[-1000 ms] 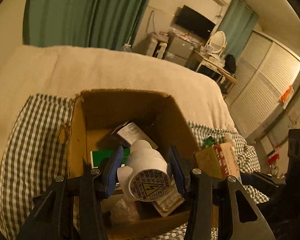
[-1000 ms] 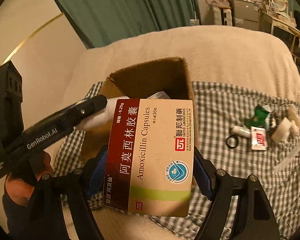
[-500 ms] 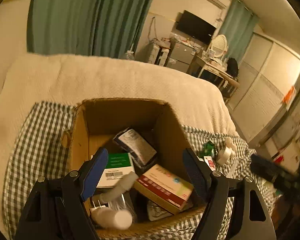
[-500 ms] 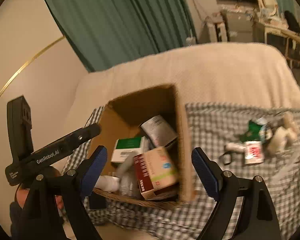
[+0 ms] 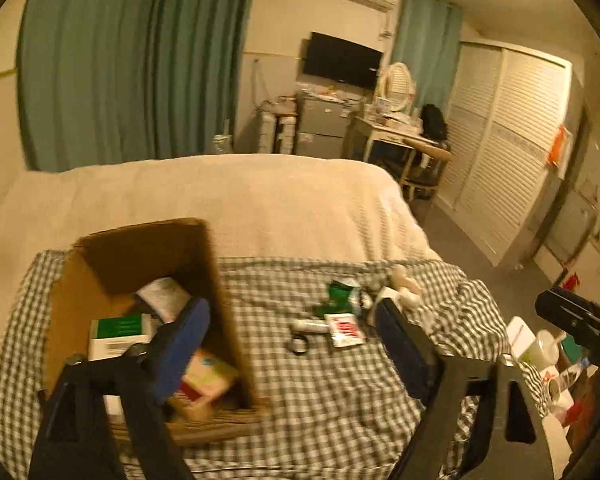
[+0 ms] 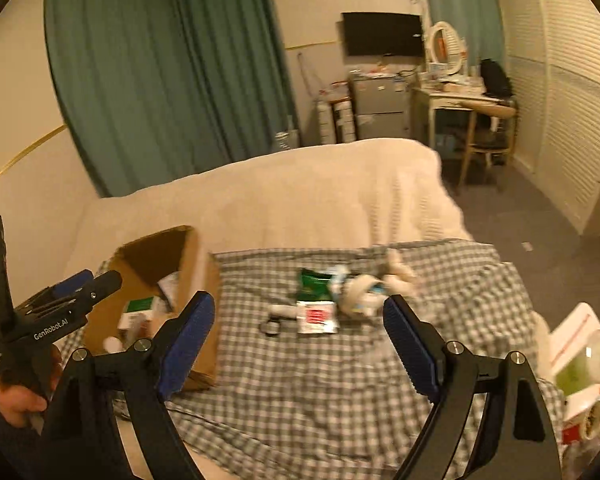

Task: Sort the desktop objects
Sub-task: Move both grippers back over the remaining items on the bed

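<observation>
A cardboard box (image 5: 204, 264) stands on the checked cloth at the left and holds several medicine boxes and a white charger; it also shows in the right wrist view (image 6: 196, 256). A heap of small items lies on the cloth to its right: a green packet (image 6: 312, 282), a red-and-white sachet (image 6: 316, 316), a black ring (image 6: 271, 326), a white tube and a tape roll (image 6: 360, 292). My left gripper (image 5: 292, 340) is open and empty, above the box's right wall. My right gripper (image 6: 298, 334) is open and empty, just short of the heap.
The checked cloth (image 6: 340, 380) covers the near part of a cream bed (image 6: 300, 192). Cups and packaging (image 6: 580, 368) sit off the bed's right edge. Green curtains, a desk and louvred wardrobe doors stand behind.
Both grippers opened: the white charger and the amoxicillin box dropped into the cardboard box. Both grippers then swung right, toward the heap of small items.
</observation>
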